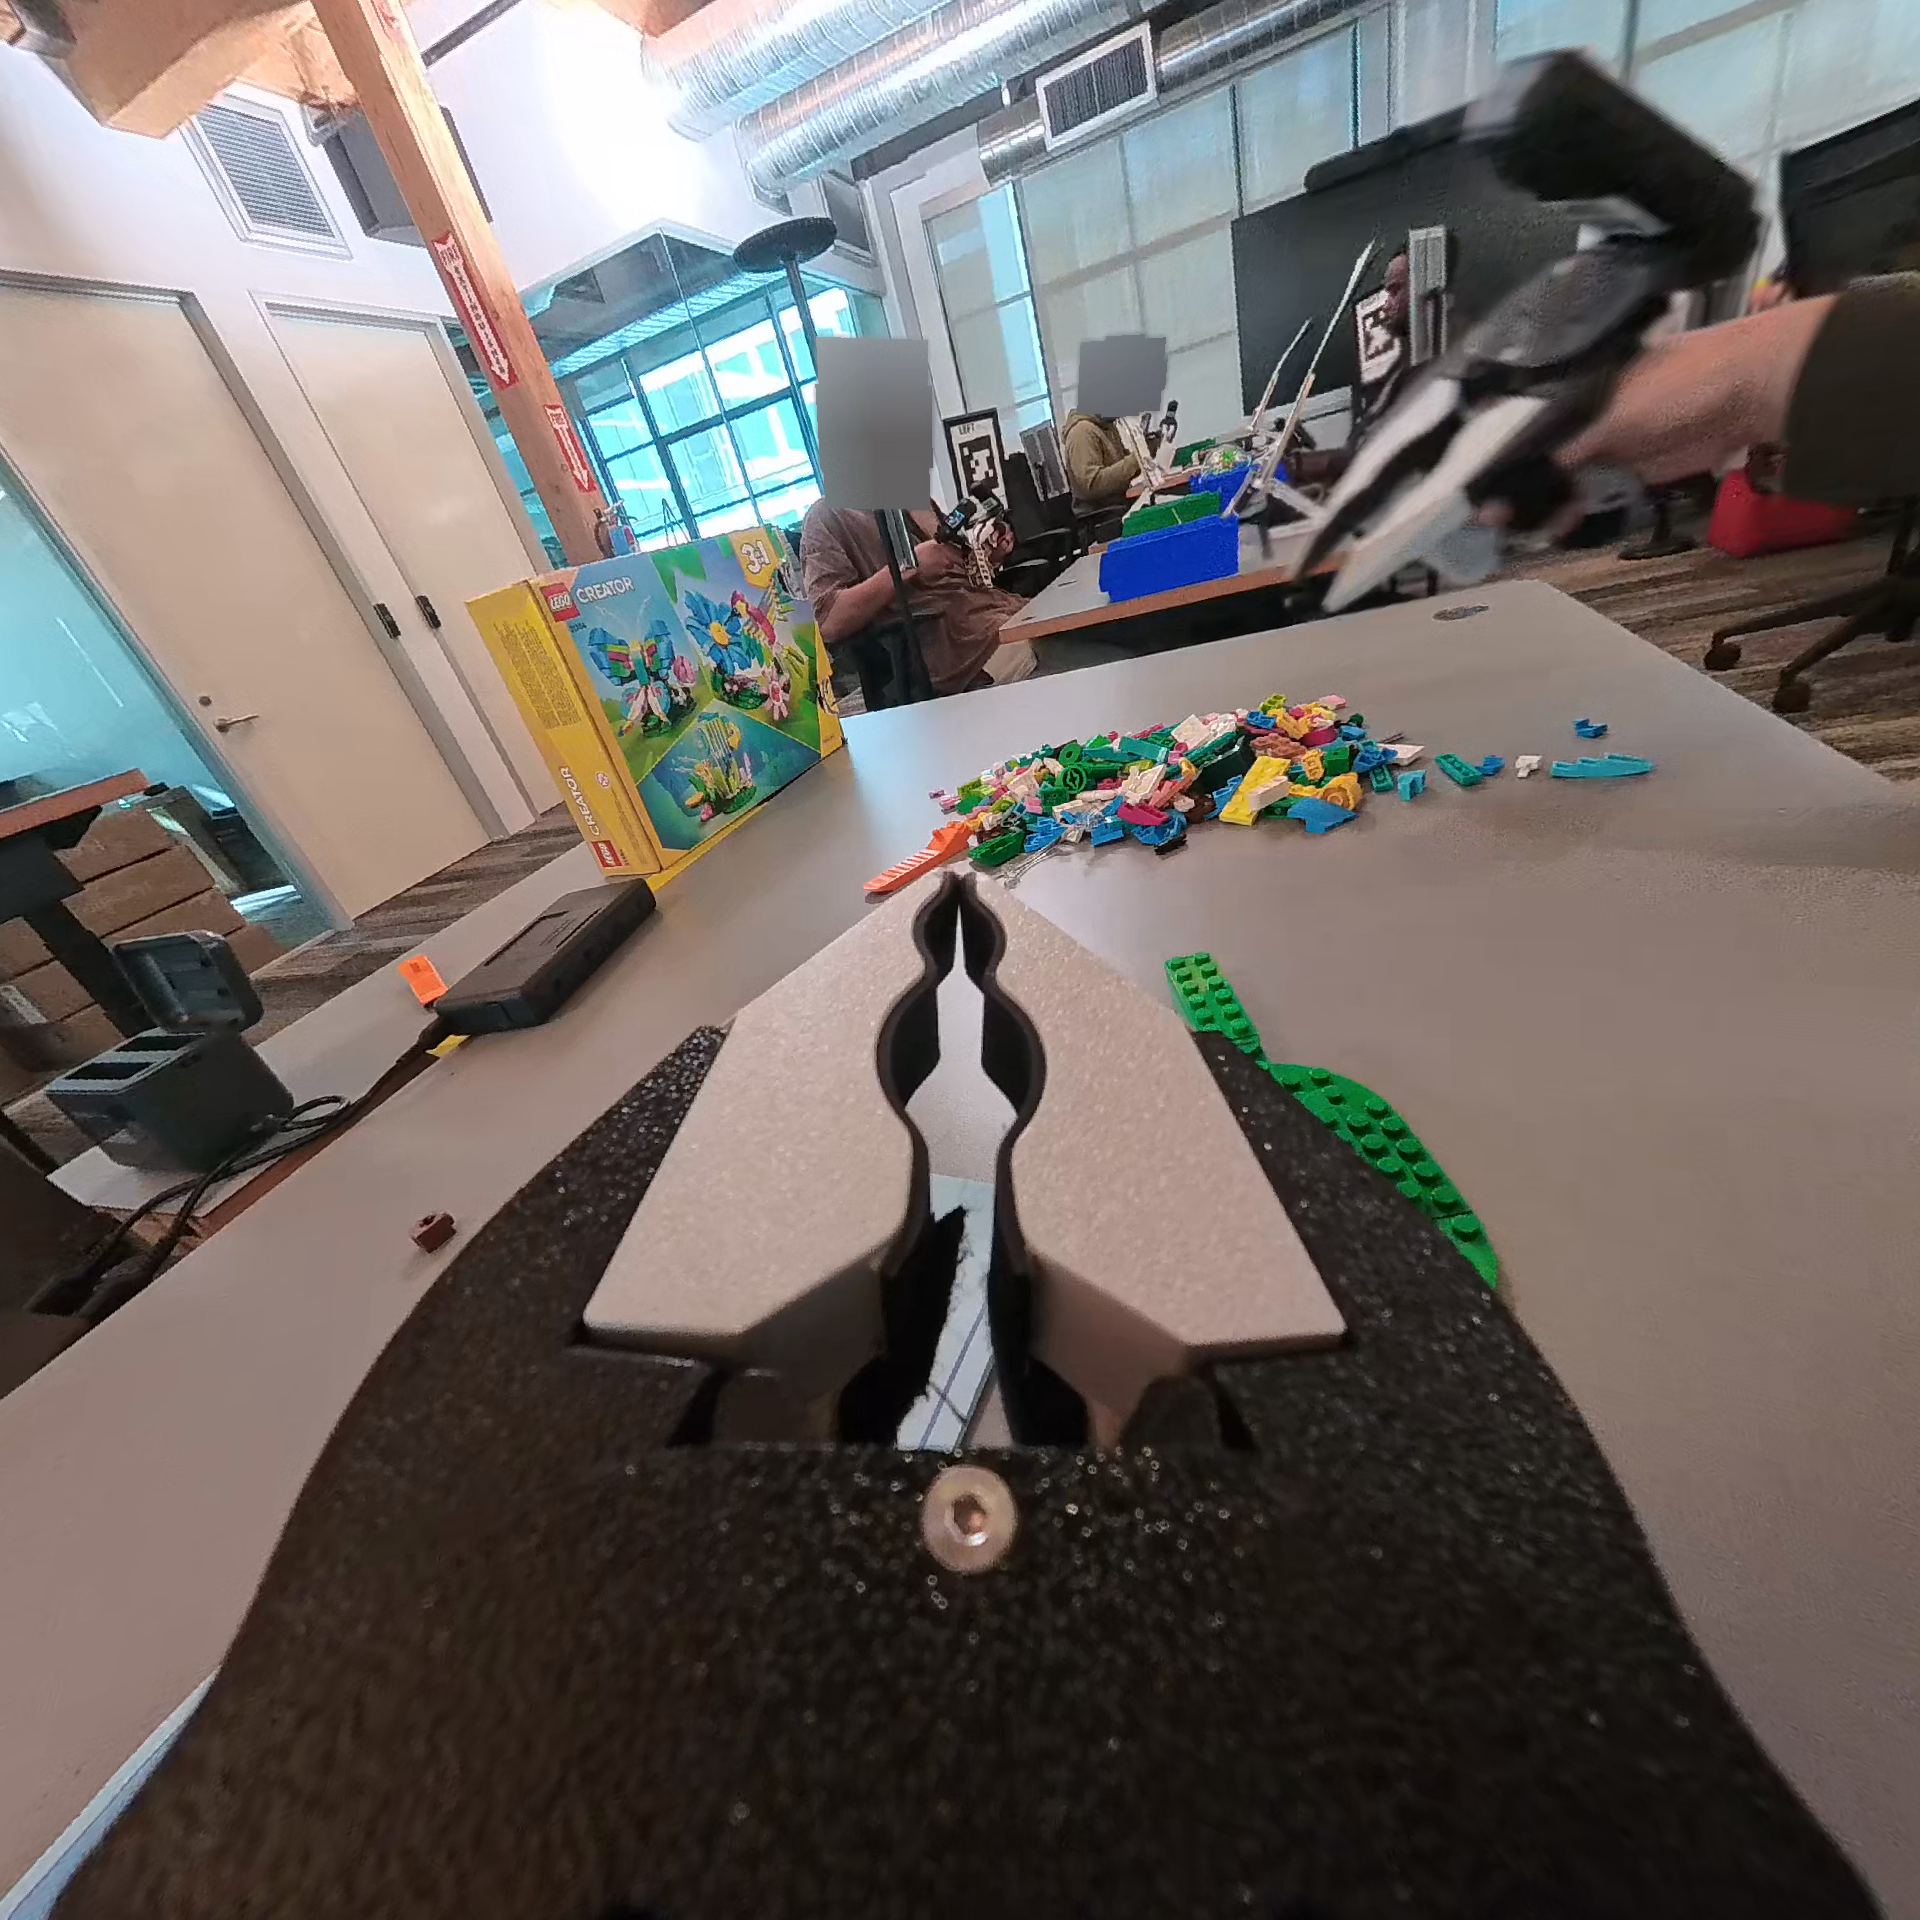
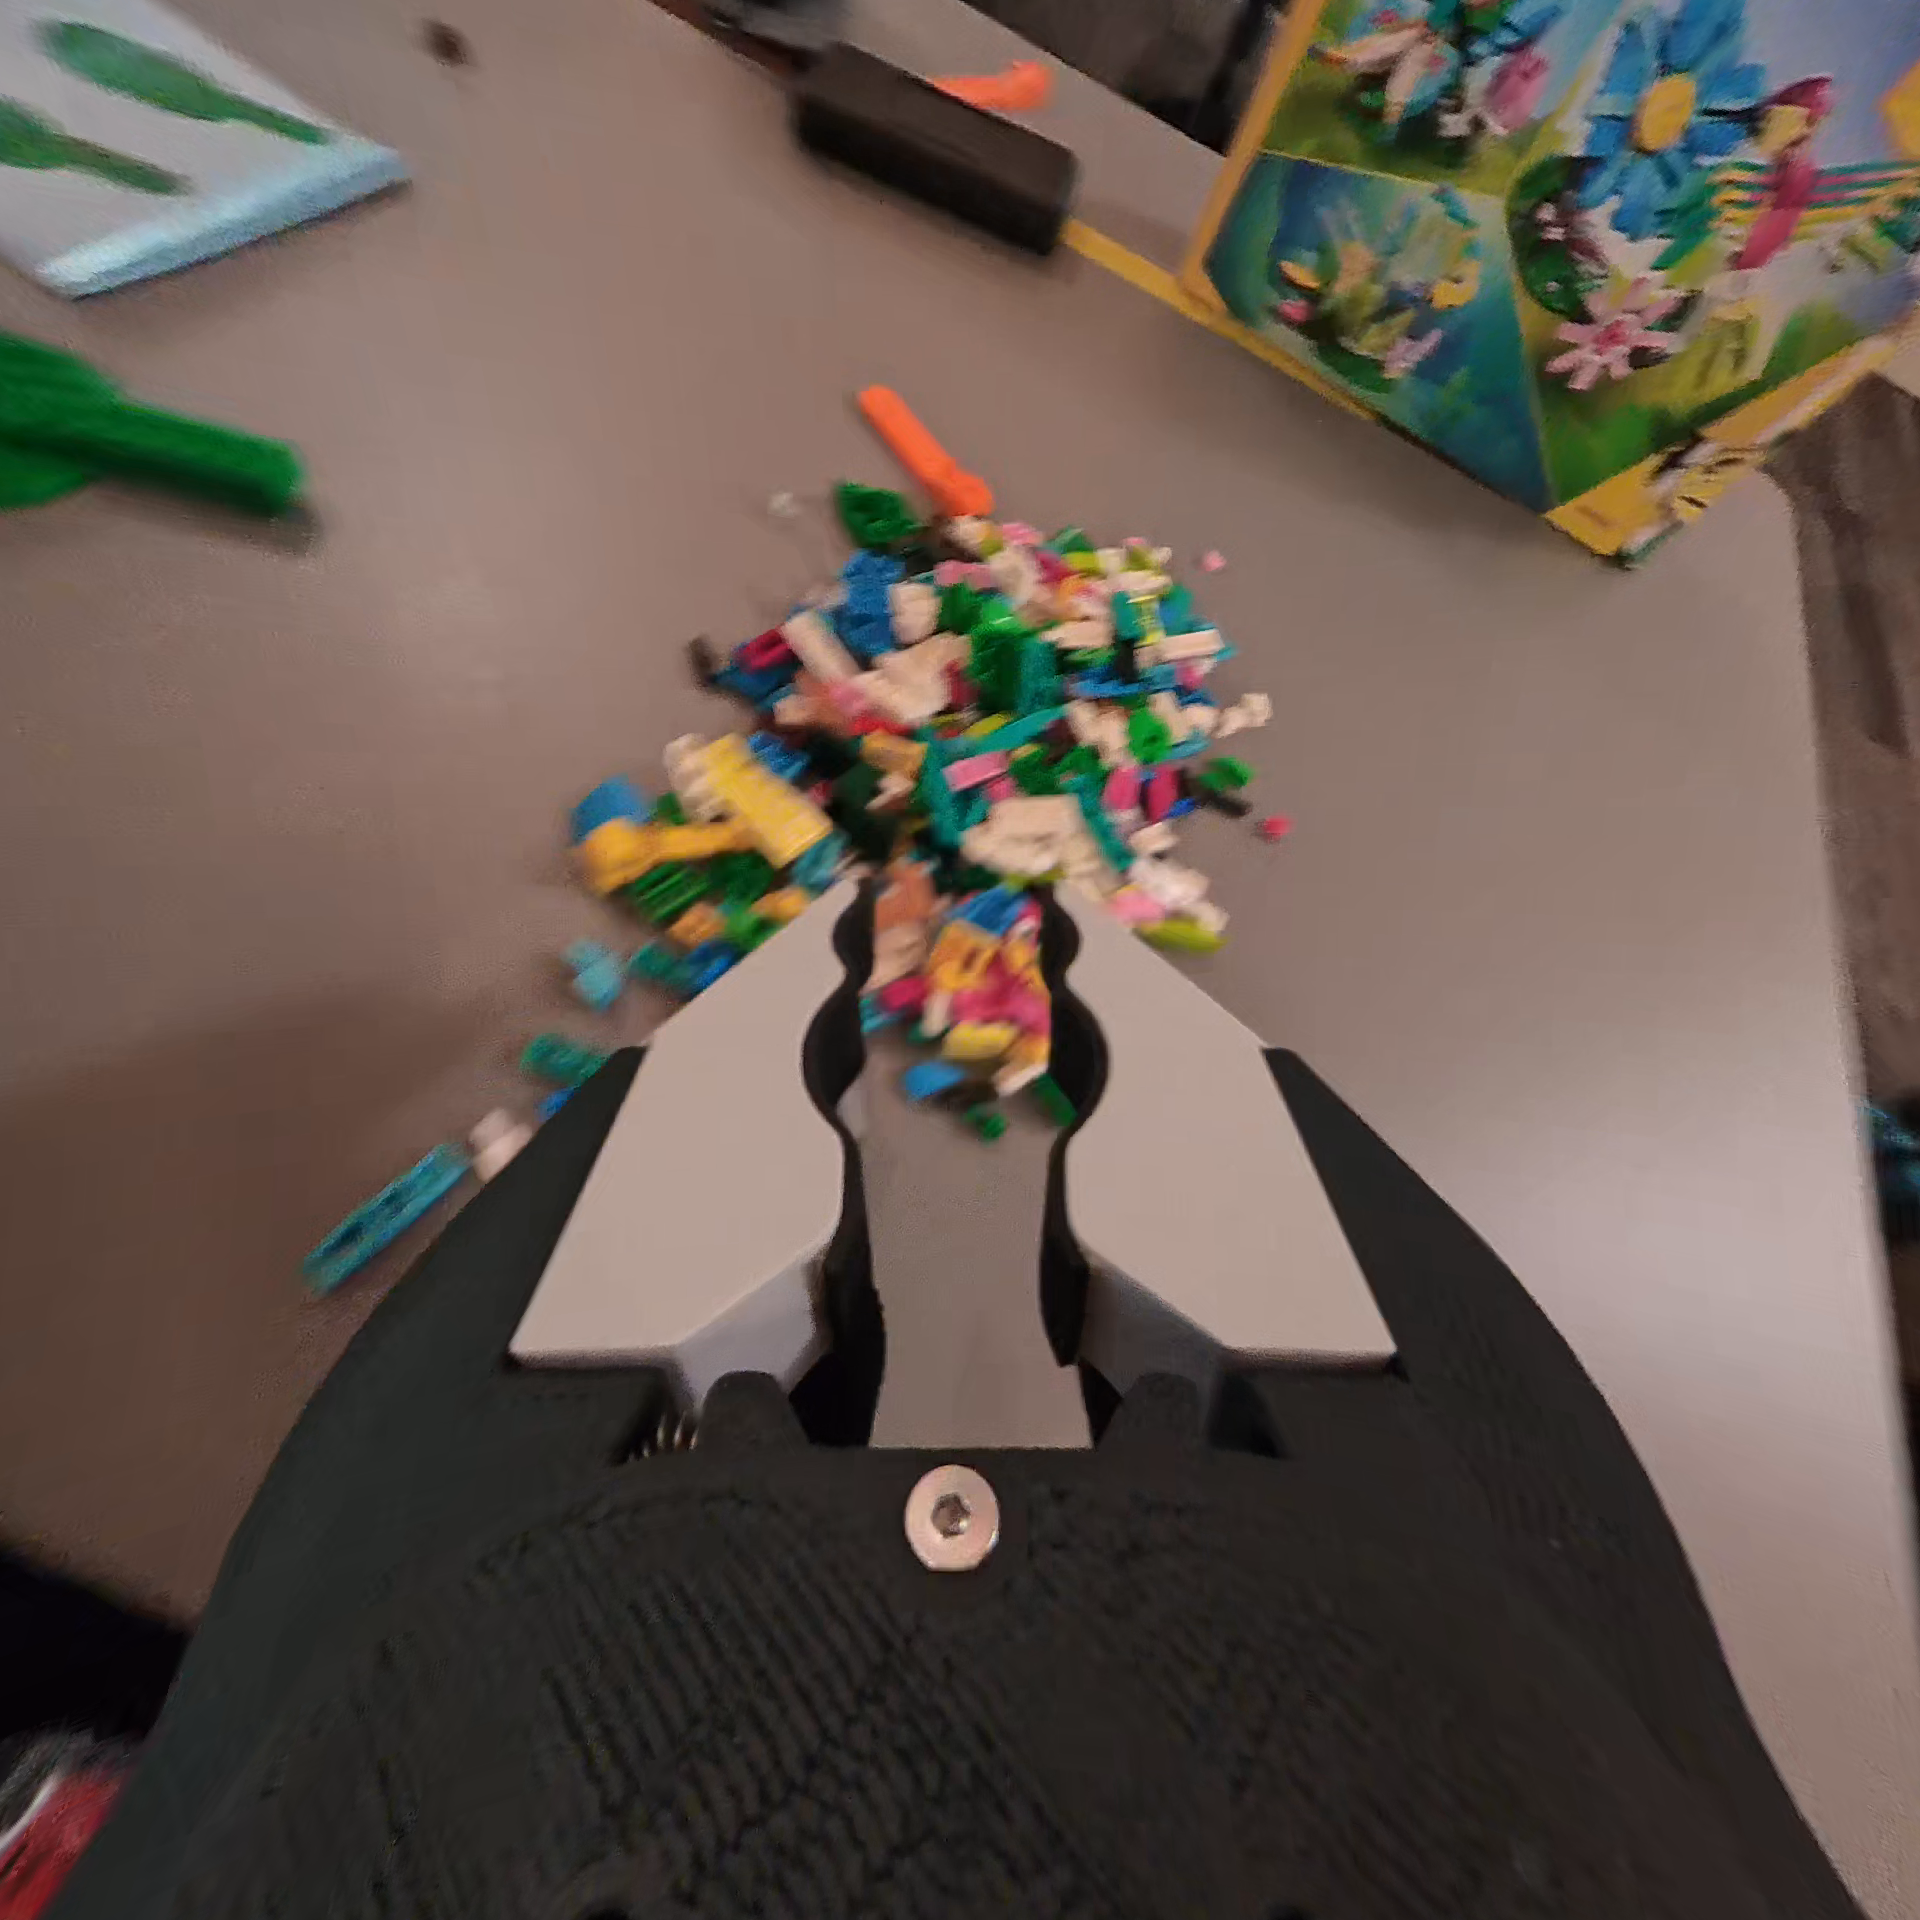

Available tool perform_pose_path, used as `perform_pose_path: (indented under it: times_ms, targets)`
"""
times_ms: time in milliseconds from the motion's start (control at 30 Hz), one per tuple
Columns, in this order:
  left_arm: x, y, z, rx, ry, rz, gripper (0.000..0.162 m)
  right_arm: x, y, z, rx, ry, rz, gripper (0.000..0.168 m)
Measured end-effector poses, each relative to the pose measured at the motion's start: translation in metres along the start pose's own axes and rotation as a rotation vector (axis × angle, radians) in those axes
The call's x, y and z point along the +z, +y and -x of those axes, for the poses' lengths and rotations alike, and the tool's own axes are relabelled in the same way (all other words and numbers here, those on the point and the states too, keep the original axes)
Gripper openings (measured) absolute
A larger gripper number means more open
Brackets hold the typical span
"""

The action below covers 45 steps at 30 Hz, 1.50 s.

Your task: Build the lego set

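A broad stretch of bare grey table is left open on the near side of the loose brick pile, and the pile can be approached from there without anything being crossed. Room to the left of that stretch is taken by the green plate assembly, which lies flat. The far left of the pile is bounded by the orange brick separator and, beyond it, the upright set box. A black case lies near the table's left edge. A few scattered teal pieces are strewn to the right of the pile, with open table behind them.
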<state>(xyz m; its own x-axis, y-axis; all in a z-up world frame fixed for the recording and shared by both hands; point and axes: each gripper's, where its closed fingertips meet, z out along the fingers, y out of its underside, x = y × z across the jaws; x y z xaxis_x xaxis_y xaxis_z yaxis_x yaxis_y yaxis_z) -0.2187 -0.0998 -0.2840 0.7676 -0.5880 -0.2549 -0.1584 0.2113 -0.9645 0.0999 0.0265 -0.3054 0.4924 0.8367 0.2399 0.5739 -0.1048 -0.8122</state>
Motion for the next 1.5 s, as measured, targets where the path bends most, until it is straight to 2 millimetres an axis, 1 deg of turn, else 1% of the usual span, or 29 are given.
perform_pose_path:
  times_ms: [33,100,133,167,267,367,433,600,733,800,867,1033,1167,1300,1333,1400,1500]
  targets:
    - [0.0,0.0,0.0,-0.001,0.0,0.0,0.0,-0.012,0.007,0.017,0.009,-0.066,-0.032,0.019]
    - [0.0,0.0,0.001,-0.004,-0.002,0.0,0.0,-0.03,0.019,0.061,0.068,-0.258,-0.071,0.006]
    - [0.0,0.0,0.001,-0.007,-0.003,-0.001,0.0,-0.037,0.024,0.08,0.085,-0.328,-0.078,0.0]
    - [0.0,0.0,0.001,-0.008,-0.003,-0.001,0.0,-0.041,0.031,0.095,0.086,-0.376,-0.065,0.0]
    - [0.0,0.0,0.001,-0.01,-0.003,-0.001,0.0,-0.045,0.056,0.127,0.089,-0.465,0.022,0.0]
    - [0.0,0.0,0.001,-0.01,-0.003,0.001,0.0,-0.039,0.067,0.142,0.113,-0.534,0.04,0.0]
    - [0.0,0.0,0.001,-0.011,-0.003,0.001,0.0,-0.034,0.068,0.144,0.113,-0.551,0.039,0.0]
    - [0.0,0.0,0.001,-0.008,-0.001,0.002,0.0,-0.024,0.062,0.14,0.092,-0.576,0.017,0.0]
    - [0.0,0.0,0.001,-0.01,0.0,0.003,0.0,-0.012,0.059,0.13,0.063,-0.569,0.014,0.0]
    - [0.0,0.0,0.001,-0.012,0.0,0.003,0.0,-0.011,0.06,0.126,0.065,-0.577,0.04,0.0]
    - [0.0,0.0,0.001,-0.014,0.0,0.002,0.0,-0.007,0.06,0.118,0.03,-0.563,0.05,0.0]
    - [0.0,0.0,0.001,-0.014,0.0,0.002,0.0,0.007,0.058,0.106,0.016,-0.599,0.08,0.0]
    - [0.0,0.0,0.001,-0.015,0.0,0.003,0.0,0.021,0.052,0.098,-0.015,-0.594,0.08,0.0]
    - [0.0,0.0,0.001,-0.016,0.0,0.003,0.0,0.036,0.046,0.088,-0.009,-0.587,0.066,0.0]
    - [0.0,0.0,0.001,-0.016,0.0,0.003,0.0,0.035,0.045,0.087,-0.005,-0.586,0.064,0.0]
    - [0.0,0.0,0.001,-0.017,0.0,0.003,0.0,0.032,0.036,0.082,0.01,-0.537,0.03,0.0]
    - [0.0,0.0,0.001,-0.019,0.001,0.001,0.0,0.015,0.025,0.076,0.042,-0.465,-0.042,0.0]
